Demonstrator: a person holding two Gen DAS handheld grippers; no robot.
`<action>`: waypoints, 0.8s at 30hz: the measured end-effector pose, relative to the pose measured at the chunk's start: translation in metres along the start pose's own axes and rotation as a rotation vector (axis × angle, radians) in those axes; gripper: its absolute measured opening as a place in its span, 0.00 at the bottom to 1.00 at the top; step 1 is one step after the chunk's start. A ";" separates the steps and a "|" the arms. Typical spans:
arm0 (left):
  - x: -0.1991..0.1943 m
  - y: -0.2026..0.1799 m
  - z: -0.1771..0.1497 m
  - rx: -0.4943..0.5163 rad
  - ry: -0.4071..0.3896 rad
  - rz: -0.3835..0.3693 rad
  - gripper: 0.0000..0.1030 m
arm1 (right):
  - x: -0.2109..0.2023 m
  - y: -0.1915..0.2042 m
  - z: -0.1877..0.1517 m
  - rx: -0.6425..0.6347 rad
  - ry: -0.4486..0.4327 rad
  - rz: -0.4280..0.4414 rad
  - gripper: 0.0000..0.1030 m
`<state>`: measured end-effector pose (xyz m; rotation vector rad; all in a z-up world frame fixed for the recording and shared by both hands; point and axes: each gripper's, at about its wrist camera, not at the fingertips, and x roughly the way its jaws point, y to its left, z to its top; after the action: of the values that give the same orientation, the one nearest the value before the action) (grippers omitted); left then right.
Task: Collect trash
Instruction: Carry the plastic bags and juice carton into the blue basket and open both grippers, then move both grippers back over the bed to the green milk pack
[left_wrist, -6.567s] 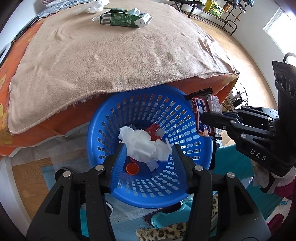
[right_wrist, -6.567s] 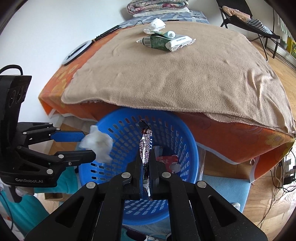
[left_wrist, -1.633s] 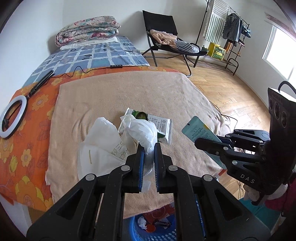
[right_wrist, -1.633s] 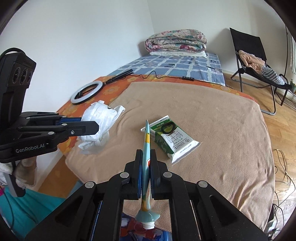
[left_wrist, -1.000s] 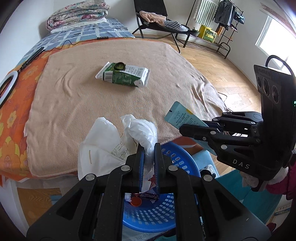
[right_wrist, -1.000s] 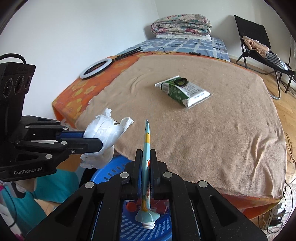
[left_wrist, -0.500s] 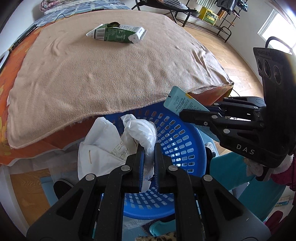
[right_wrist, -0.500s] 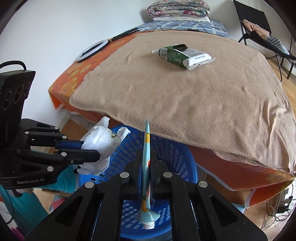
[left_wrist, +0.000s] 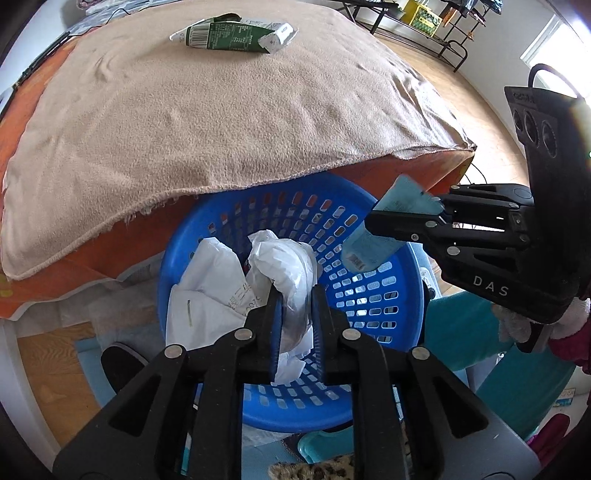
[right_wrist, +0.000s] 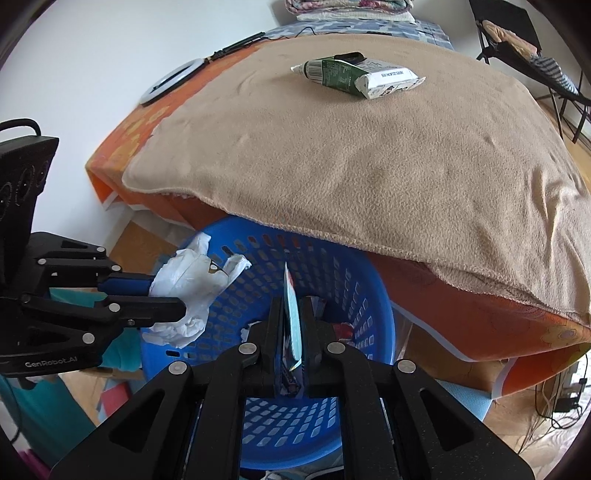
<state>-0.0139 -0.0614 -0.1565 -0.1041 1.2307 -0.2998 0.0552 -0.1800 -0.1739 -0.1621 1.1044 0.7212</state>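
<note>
Your left hand-held gripper (left_wrist: 295, 295) is clamped on a crumpled white plastic bag (left_wrist: 284, 266), holding it above the open mouth of the round blue perforated plastic basket (left_wrist: 369, 295) that sits on the floor, tucked partly under the edge of the bed. In the right wrist view the same bag (right_wrist: 192, 284) hangs over the basket's left rim (right_wrist: 384, 314). Your right hand-held gripper (right_wrist: 291, 314) is closed on a flattened light-blue squeeze tube (right_wrist: 293, 325), held edge-on over the basket's middle; from the left wrist view that tube (left_wrist: 384, 229) hangs over the basket's right side, and your right hand-held gripper (left_wrist: 373, 221) pinches it near the crimped end. Red and white scraps lie at the bottom of the basket. Behind and above, a green-and-white drink carton (right_wrist: 354, 75) lies on its side on the tan fleece blanket (right_wrist: 369, 147) that covers the bed, well apart from the basket. A white ring light (right_wrist: 171, 81) rests on the orange flowered sheet (right_wrist: 125, 147) near the wall.
</note>
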 end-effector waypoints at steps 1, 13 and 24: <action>0.000 0.000 0.000 0.000 0.002 0.001 0.21 | 0.000 0.000 0.000 0.002 0.002 -0.001 0.06; -0.002 0.002 -0.003 -0.002 -0.016 0.026 0.59 | -0.003 -0.003 0.000 0.016 -0.005 -0.036 0.32; -0.002 0.001 -0.002 0.013 -0.018 0.044 0.62 | -0.010 -0.004 0.005 0.021 -0.027 -0.097 0.57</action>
<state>-0.0161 -0.0600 -0.1555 -0.0678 1.2117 -0.2679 0.0590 -0.1856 -0.1640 -0.1860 1.0710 0.6236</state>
